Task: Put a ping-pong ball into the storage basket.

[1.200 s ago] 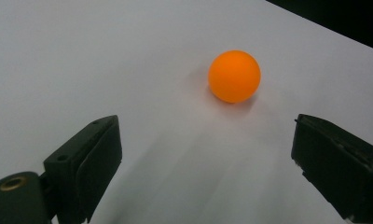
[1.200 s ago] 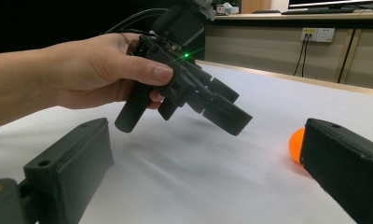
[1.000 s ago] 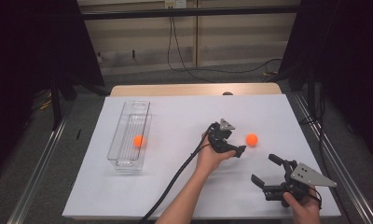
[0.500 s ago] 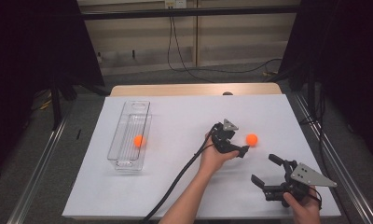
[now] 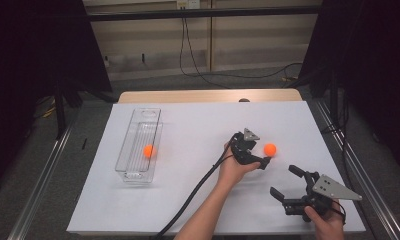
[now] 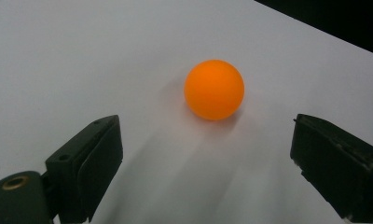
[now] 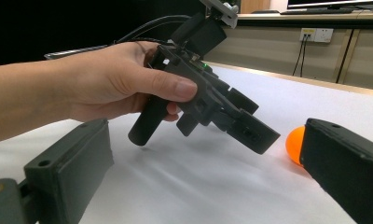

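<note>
My left claw [image 6: 208, 154] spread wide, empty; orange ball [image 6: 214, 89] at 12 o'clock, untouched. Advance straight, centre ball between pads, clench gently

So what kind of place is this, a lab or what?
Probably a lab recording bench: a white-covered table on a metal frame, black curtains on both sides, and cables along the back wall.

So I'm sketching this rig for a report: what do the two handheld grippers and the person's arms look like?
Both are black pistol-grip tools with two blocky black jaws. The left gripper carries a small grey three-cornered plate and trails a thick black cable down the table. The right gripper bears a larger grey three-cornered plate with small holes. The forearms are bare, with no sleeves in sight.
</note>
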Demonstrator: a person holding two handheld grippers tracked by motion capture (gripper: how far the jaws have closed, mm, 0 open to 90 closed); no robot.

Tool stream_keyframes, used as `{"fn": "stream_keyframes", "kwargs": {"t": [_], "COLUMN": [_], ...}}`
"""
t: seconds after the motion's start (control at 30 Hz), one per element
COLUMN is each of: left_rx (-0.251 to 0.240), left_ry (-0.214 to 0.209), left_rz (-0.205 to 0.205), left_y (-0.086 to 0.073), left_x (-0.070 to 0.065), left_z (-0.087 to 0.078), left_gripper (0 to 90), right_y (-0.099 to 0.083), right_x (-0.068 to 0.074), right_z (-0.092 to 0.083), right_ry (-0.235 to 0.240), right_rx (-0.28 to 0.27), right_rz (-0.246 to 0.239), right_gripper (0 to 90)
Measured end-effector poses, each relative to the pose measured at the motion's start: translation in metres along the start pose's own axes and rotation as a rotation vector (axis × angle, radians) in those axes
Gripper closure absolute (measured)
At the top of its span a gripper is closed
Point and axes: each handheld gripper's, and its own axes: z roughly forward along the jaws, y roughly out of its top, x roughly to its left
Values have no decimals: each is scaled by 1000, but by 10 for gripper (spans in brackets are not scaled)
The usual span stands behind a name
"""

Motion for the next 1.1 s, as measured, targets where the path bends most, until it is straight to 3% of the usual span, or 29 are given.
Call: {"fn": "stream_keyframes", "kwargs": {"t": [1.1], "left_rx": [11], "left_ry": [3], "left_rz": [17], "left_y": [10], "left_x": [-7], "left_z": [15], "left_gripper": [88], "right_y": [0], "right_x": [0], "right_z": [0], "right_ry": [4], "right_rx": [4], "right_rz": [-6], "right_gripper": [21]}}
